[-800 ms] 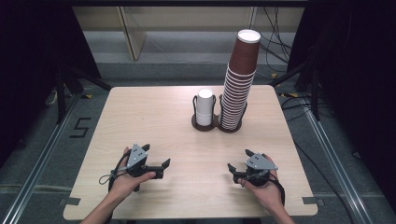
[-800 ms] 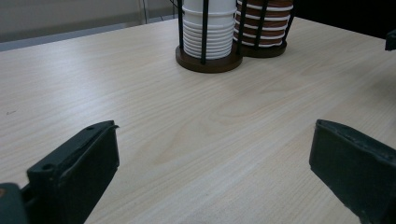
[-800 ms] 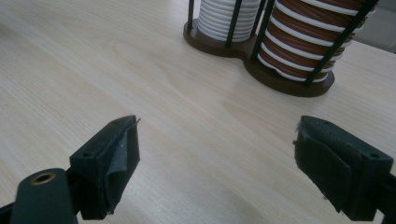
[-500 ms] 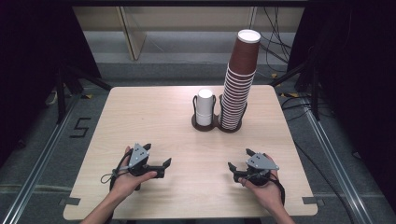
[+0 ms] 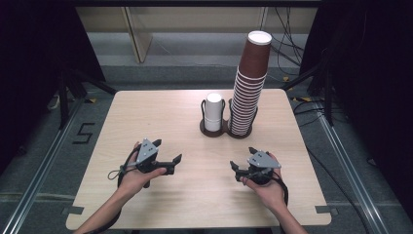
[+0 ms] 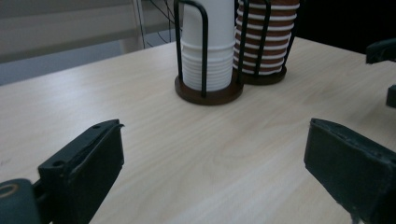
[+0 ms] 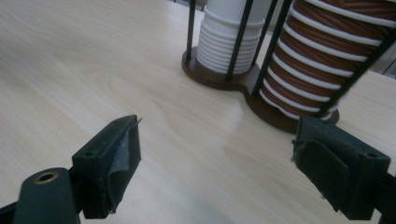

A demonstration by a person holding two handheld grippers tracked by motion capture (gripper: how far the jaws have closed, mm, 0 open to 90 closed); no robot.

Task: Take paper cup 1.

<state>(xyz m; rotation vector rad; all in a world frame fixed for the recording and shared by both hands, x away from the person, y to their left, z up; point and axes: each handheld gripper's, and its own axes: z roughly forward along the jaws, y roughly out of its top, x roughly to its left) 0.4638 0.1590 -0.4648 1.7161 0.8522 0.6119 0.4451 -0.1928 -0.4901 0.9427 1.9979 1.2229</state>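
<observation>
The wooden table (image 5: 146,117) carries everything, with a two-ring wire cup holder (image 5: 226,130) set a little past its centre, toward twelve o'clock from the person. The biggest thing in it is the tall stack of brown cups (image 5: 250,85), which stands upright in the holder's right ring, its long axis vertical and its top well above the wire. Touching that ring, at its nine o'clock, is the left ring with the short stack of white cups (image 5: 213,111), also upright and barely taller than the wire loops.

Near the table's front edge, the left gripper (image 5: 176,160) rests in the person's left hand (image 5: 139,175), and the right gripper (image 5: 235,170) in the right hand (image 5: 265,187). Both sets of jaws stand apart with nothing between them; each gripper view shows bare tabletop in the gap.

From the left gripper the holder lies at about one o'clock; from the right gripper it lies at about eleven to twelve o'clock. The right gripper looks somewhat nearer the brown stack, while the white stack sits roughly between the two. Any grasp would likely have to come in level from the front, across the vertical axis of a cup.
</observation>
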